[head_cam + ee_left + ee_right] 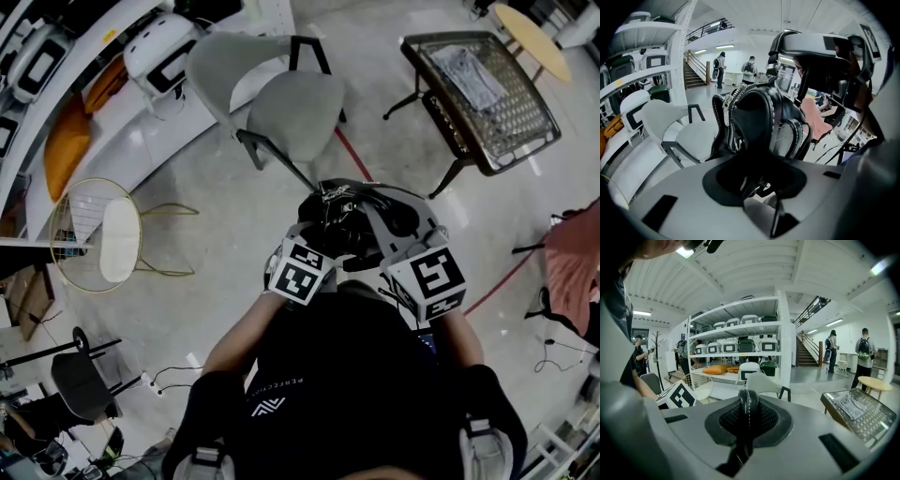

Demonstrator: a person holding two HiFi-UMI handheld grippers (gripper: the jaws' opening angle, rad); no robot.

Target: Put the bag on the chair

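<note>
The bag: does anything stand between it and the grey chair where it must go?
Nothing visible does. The bag is held up just in front of the grey chair. The head view shows no object between them, and the chair's seat holds nothing.

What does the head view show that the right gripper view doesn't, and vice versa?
Head view only: the whole black bag and a red floor line. Right gripper view only: the right hand-held gripper shut on the strap, stairs, loaded shelves. Both: the grey chair, wire chair, woven table.
</note>
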